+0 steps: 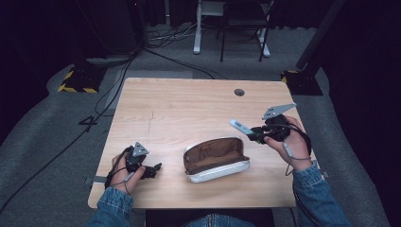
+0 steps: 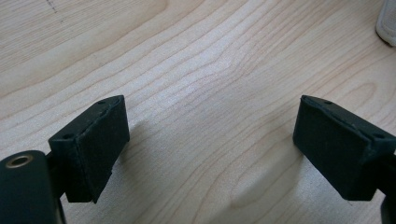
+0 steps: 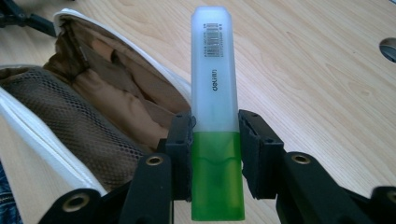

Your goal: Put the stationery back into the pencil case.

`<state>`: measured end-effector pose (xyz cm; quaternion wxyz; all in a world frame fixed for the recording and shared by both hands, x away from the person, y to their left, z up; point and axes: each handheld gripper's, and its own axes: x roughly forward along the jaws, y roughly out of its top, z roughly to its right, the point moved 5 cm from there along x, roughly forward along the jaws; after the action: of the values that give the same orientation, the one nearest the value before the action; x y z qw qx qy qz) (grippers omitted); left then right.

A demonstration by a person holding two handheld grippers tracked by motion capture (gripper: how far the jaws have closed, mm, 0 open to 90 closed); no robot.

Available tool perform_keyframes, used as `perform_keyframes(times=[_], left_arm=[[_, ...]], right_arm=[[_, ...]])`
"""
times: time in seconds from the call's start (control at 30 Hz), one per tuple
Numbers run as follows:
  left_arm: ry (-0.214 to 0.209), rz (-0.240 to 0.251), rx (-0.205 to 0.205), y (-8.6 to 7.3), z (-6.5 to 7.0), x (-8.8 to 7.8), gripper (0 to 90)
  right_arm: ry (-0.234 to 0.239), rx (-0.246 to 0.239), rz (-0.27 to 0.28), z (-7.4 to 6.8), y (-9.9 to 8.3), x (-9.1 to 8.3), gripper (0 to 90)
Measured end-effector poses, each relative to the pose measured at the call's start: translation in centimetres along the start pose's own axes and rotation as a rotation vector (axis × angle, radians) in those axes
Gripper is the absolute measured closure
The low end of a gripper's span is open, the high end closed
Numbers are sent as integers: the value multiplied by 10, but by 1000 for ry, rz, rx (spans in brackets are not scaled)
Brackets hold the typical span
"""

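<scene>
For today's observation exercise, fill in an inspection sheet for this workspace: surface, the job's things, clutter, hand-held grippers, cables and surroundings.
Surface: light wooden table, with a round hole near the far edge.
Job's things: green highlighter with a frosted cap; open pencil case, white shell, brown lining, lying near the table's front edge.
Clutter: nothing seen.
Hand-held grippers: right hand-held gripper shut on the highlighter, held above the table beside the case; left hand-held gripper open, jaws wide apart, low over bare wood.
Cables: a cable trails from each gripper; black cables cross the floor on the left.
Surroundings: grey carpet, dark curtains, white frame legs behind the table.
</scene>
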<state>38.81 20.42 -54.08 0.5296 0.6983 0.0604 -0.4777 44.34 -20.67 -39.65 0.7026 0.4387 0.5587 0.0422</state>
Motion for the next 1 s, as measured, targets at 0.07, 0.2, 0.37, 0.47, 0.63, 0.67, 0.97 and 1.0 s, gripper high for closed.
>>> perform_keyframes(times=[0.07,0.2,0.37,0.47,0.63,0.67,0.97,1.0], left_arm=[[0,0,0,0,0,0,108],[0,0,0,0,0,0,108],[0,0,0,0,0,0,108],[0,0,0,0,0,0,108],[0,1,-1,0,0,0,108],[0,0,0,0,0,0,108],[0,0,0,0,0,0,108],[0,0,0,0,0,0,108]], right_arm=[[10,-13,-4,-5,2,1,670],[28,-34,-13,-12,4,3,670],[56,-56,-22,-22,7,6,670],[76,-67,-29,-27,8,9,670],[102,-91,-36,-36,11,13,669],[109,-95,-36,-38,12,14,669],[155,-142,-53,-52,15,25,670],[155,-142,-53,-52,15,25,670]])
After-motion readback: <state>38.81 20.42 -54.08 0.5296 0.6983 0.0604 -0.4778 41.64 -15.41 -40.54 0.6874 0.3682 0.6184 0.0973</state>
